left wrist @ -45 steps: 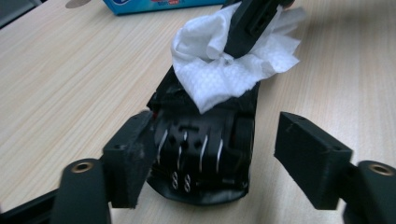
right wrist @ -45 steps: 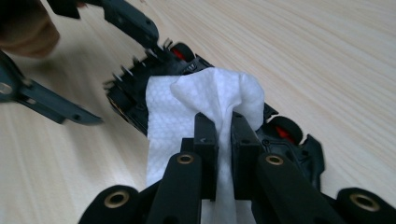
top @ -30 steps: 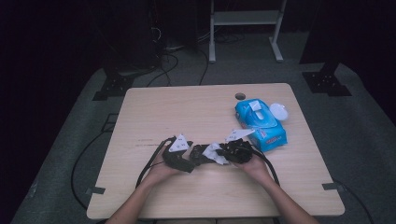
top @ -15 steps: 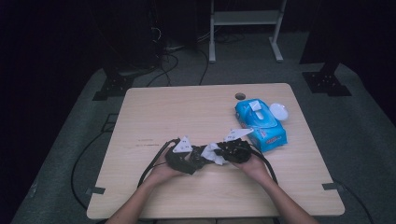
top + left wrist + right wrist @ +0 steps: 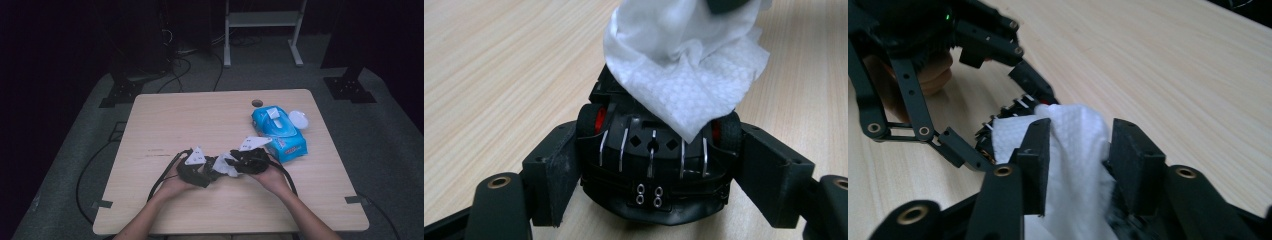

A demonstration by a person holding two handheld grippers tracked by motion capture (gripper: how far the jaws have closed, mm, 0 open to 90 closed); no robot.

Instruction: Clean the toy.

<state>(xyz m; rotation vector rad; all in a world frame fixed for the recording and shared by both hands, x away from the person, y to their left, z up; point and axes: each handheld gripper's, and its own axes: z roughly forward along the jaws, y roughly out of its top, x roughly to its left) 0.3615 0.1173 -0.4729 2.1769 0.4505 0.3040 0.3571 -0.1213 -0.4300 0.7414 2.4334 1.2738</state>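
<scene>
Wiping is in hand. The left gripper (image 5: 210,170) pinches the small black plastic wheeled toy with red hubs (image 5: 654,165) at the table's (image 5: 200,115) near middle. The white textured paper wipe (image 5: 689,75) drapes over the toy. The right gripper's (image 5: 1078,155) jaws have just been opening, with the wipe loose between them. It probably needs to re-grip the wipe next.

At two o'clock lie one blue plastic wipe pack (image 5: 277,130) and one round white lid (image 5: 298,119). There is one toy and one wipe.

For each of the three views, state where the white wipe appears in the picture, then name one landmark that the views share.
High view: white wipe low centre, between the two grippers.
Left gripper view: wipe top centre-right, draped over the black toy car.
Right gripper view: wipe bottom centre, between the right gripper jaws.
Shared landmark: the wooden table.
</scene>
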